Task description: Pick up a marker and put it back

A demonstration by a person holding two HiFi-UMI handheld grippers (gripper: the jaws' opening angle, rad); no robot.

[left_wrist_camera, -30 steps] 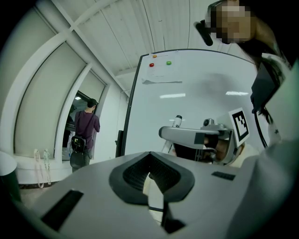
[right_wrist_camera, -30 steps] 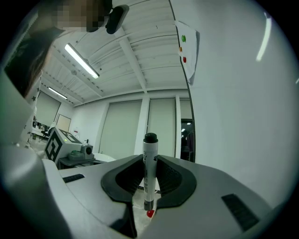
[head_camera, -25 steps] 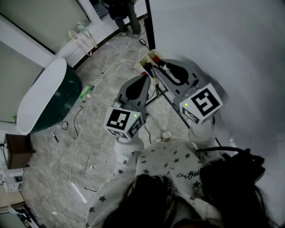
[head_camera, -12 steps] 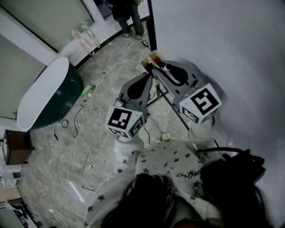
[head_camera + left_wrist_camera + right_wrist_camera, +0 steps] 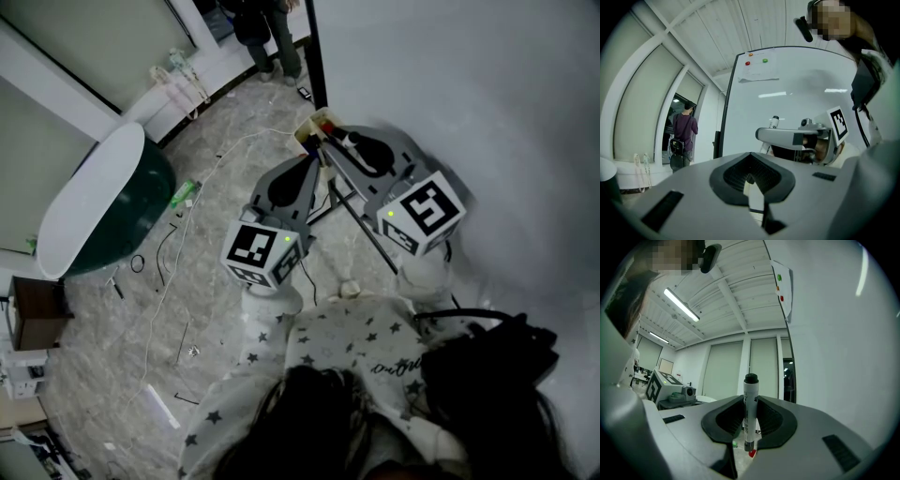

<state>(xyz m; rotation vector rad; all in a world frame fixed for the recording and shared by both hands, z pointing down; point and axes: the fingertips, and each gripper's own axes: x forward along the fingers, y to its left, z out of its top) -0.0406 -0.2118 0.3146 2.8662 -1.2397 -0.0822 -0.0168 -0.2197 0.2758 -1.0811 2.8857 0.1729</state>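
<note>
The left hand-held gripper pointed level, its jaws drawn together on nothing, idle beside its partner. Just ahead of it, at the foot of the whiteboard, sat the marker tray, a pale little box with a red end and some dark ones showing inside. From where I stood I could not tell whether those markers stood or lay in it. Further right, the right hand-held gripper was clenched on the marker, a white barrel with a black cap. It stood upright across the pads, cap above them and the other end poking out below. The marker hung in the air close to the tray with something red just beneath its lower end, so it looked to me lifted out and not yet put back. To do the return well, I thought the grip should stay snug, since a smooth round barrel could swivel between the pads. The marker would want lining up over a free spot in the tray and lowering straight, without nudging the ones already there. The jaws should part only once the tray bore its weight. The left one seemed best left clear of the tray, or used to steady it if it shifted.
</note>
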